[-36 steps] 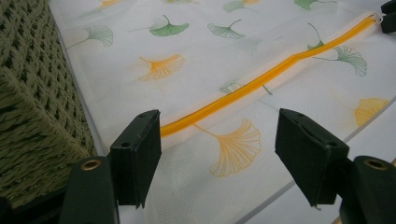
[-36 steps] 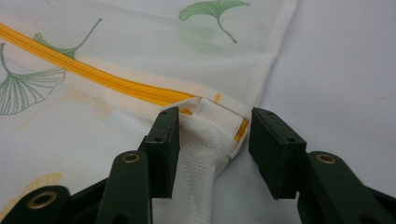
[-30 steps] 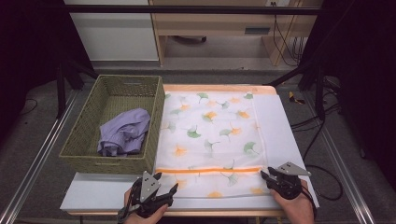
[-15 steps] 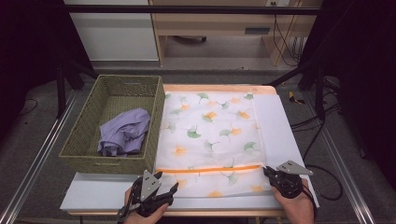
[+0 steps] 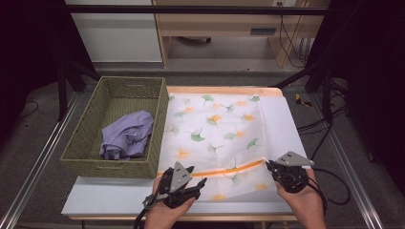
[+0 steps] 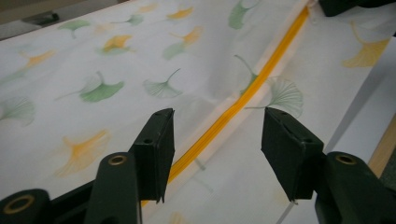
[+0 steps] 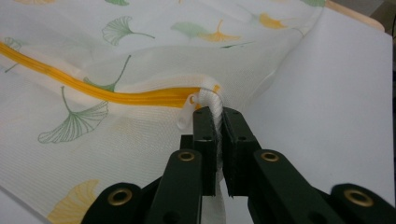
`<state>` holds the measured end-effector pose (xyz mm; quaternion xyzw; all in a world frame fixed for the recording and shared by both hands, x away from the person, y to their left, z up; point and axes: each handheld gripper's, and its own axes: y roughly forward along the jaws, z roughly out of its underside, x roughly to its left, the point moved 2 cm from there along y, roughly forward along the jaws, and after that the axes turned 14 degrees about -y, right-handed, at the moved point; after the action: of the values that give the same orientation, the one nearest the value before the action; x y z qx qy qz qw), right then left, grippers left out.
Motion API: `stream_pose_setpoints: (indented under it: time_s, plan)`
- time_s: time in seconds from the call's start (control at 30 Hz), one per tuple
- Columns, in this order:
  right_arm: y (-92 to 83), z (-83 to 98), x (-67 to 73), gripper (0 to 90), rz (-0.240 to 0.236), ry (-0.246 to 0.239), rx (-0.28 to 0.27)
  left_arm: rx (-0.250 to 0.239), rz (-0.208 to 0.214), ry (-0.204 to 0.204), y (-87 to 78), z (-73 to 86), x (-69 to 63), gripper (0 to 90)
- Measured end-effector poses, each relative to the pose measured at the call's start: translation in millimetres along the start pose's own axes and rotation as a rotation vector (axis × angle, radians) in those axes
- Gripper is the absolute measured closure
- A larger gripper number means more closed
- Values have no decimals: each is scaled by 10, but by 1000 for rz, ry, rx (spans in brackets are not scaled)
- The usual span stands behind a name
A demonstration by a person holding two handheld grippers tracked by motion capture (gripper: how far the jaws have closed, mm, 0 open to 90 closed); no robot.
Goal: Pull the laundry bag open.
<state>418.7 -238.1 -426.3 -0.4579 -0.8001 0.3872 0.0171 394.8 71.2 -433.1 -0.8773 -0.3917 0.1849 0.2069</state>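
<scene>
We see mesh bag flat on table, beside basket. Right gripper clamps white pull tab at orange zipper end; better pull along zipper line. Left gripper spread over zipper, should pin fabric. Basket holds lilac garment, probably shirt.

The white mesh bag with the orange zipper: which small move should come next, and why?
Probably close the left tongs on the orange zipper. Their jaws stand open astride it, while the right tongs already pinch the white pull loop, so the white leaf-printed mesh bag needs bracing.
</scene>
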Motion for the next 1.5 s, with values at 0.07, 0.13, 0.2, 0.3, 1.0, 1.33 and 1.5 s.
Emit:
stream_pose_setpoints:
  time_s: [0.07, 0.13, 0.2, 0.3, 1.0, 1.33, 1.5]
  plan:
    - [-9, -29, -4, 858, 2, -5, -2, 5, 9, 8, 44, -24, -41, 447]
    - [-31, -112, 1, 863, 2, -17, -2, 15, 38, 25, 170, -91, -159, 470]
    - [-35, -137, 3, 863, 0, -26, -3, 14, 48, 28, 207, -114, -198, 471]
    - [-28, -205, 0, 865, -4, -46, -4, 6, 75, 37, 358, -209, -336, 486]
    - [-33, -391, 43, 867, 21, -79, 17, -60, 198, 21, 904, -485, -674, 728]
    - [-62, -414, 78, 867, 31, -93, 28, -47, 202, 2, 1026, -495, -688, 749]
    - [-68, -444, 107, 867, 28, -100, 23, -43, 200, 1, 1069, -514, -704, 742]
